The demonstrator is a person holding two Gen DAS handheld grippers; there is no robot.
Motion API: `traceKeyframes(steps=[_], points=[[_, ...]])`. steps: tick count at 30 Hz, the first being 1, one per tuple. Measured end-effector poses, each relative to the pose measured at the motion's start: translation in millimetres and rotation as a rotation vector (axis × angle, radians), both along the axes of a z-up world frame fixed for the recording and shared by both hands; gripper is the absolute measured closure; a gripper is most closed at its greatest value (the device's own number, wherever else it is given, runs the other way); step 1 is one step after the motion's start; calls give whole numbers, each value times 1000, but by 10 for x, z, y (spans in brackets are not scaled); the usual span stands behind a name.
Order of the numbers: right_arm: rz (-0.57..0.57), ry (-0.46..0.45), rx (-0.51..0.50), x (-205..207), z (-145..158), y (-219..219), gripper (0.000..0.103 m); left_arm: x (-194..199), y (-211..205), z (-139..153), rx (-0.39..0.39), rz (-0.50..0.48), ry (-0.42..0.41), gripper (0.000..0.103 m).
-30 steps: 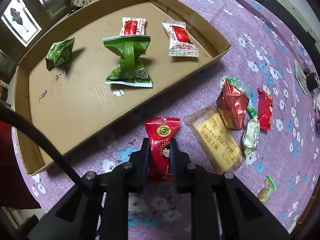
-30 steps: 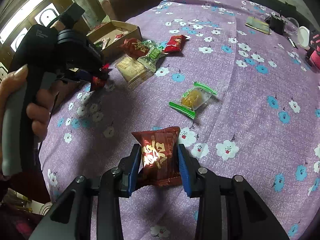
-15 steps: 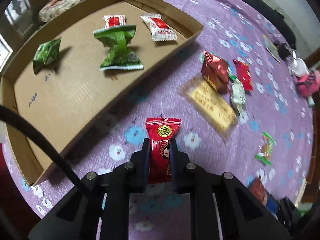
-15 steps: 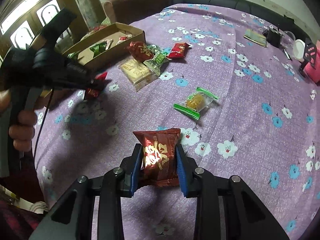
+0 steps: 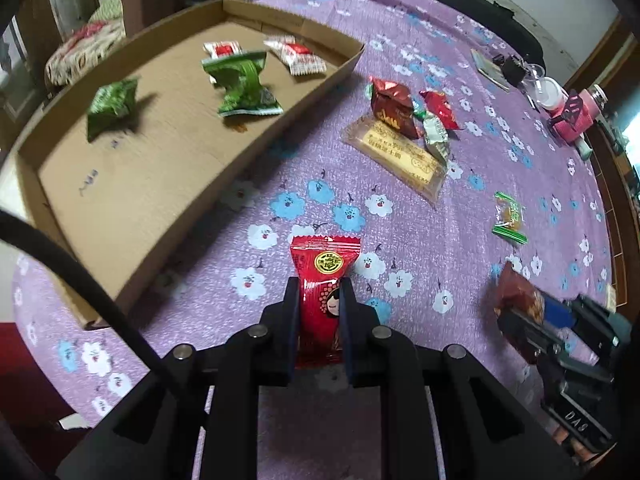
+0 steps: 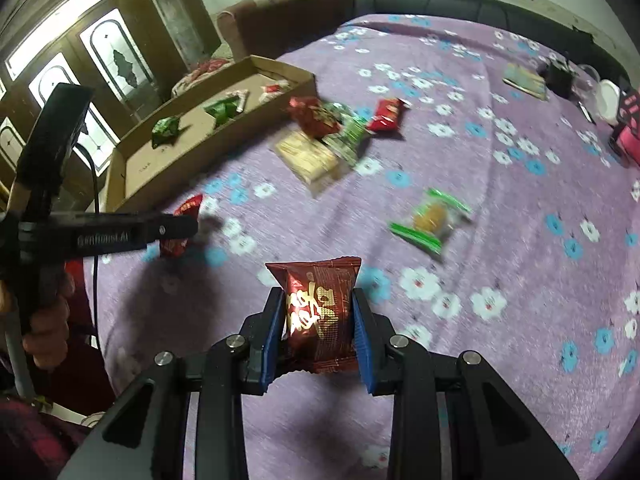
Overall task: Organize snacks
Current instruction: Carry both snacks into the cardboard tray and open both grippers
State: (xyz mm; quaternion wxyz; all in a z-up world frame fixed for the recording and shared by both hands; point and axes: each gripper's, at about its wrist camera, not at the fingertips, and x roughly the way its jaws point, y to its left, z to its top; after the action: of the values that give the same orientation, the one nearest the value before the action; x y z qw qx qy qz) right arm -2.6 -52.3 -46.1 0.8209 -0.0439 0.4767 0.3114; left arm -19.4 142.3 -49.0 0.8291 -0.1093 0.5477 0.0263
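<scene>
My left gripper (image 5: 319, 292) is shut on a red candy packet (image 5: 325, 264) with a gold seal and a cartoon face, held above the purple flowered cloth to the right of the cardboard tray (image 5: 256, 148). My right gripper (image 6: 316, 294) is shut on a dark red foil snack packet (image 6: 320, 320), also over the cloth. In the right wrist view the left gripper (image 6: 188, 224) and its red packet (image 6: 188, 208) hang at the left, near the tray (image 6: 208, 152). The tray holds green packets (image 5: 244, 84) and red-and-white candies (image 5: 300, 56).
Loose snacks lie on the cloth: a dark red pack (image 5: 392, 104), a yellow biscuit pack (image 5: 400, 156), a small red packet (image 5: 442, 108) and a green-ended clear packet (image 5: 509, 218). A pink object (image 5: 576, 116) and a white lid (image 5: 550, 92) sit at the far right. A sofa lies beyond.
My left gripper has drawn back from the tray and rolled, still gripping the red packet; the right gripper now shows in its view. The right gripper has shifted slightly with its packet.
</scene>
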Motion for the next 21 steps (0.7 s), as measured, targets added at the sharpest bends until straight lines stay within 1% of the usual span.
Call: traceKeyframes(steps=[6,11,14,16,21], points=[[62,-28,23,41,153,331,72,-54,31,95,16,-4,-30,84],[133,-69,45,116,345,733,71,-99,237,293,9,26,-76,84],[166,-91,69,180,458,951,71,-81,416,441,14,59,-112,83],[184,-105,89,244,535,1112,71,-46,554,513,36,88,-137,83],[211,-106,121,421,593,1517,71,87,921,554,83,169,-155,83]])
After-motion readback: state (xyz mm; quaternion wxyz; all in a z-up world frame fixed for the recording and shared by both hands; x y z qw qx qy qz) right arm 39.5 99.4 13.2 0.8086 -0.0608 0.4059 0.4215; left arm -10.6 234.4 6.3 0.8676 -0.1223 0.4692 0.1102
